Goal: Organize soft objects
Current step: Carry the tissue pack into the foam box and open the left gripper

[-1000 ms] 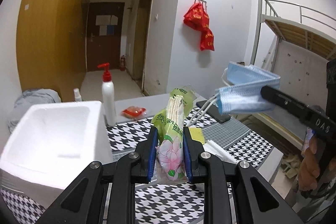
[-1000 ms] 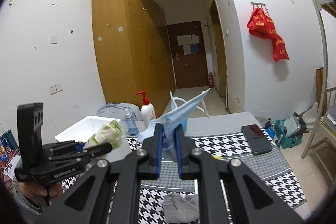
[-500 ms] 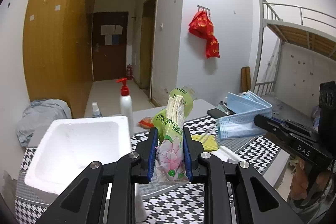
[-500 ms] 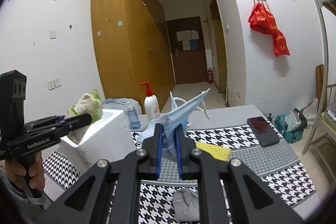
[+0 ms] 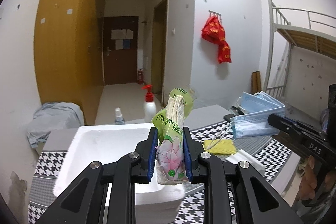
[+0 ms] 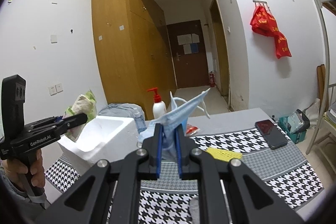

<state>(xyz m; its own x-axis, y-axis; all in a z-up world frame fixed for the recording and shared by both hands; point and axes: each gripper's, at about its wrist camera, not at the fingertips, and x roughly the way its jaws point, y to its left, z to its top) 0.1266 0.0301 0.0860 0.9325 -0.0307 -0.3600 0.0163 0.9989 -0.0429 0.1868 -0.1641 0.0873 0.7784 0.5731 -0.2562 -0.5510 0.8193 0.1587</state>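
1. The left gripper (image 5: 169, 147) is clamped on a tissue pack (image 5: 172, 140) — a green-and-white packet with a pink flower print. The pack stands upright between the blue pads, its top reaching well above the fingertips and its bottom edge hanging just below them.
2. The pack hangs over the near right corner of a white foam box (image 5: 100, 140) that sits on the table (image 5: 273, 146) with the black-and-white houndstooth cloth. In the right wrist view the same pack (image 6: 84, 106) shows at the left edge of the box (image 6: 105, 135), above its rim.
3. The right gripper (image 6: 168, 145) is pinched narrow on blue face masks (image 6: 178, 112) — a small stack whose folded edge sits between the pads while the rest fans up and forward, white ear loops trailing.
4. From the left wrist view the masks (image 5: 258, 117) hang above the table, to the right of the box and well apart from it.
5. Below the masks a yellow cloth (image 5: 222, 145) lies flat on the table, touching a white pack (image 5: 245, 159) beside it.
6. A phone (image 6: 271, 133) lies further right on the cloth, and a pump bottle (image 6: 158, 106) stands behind the box.
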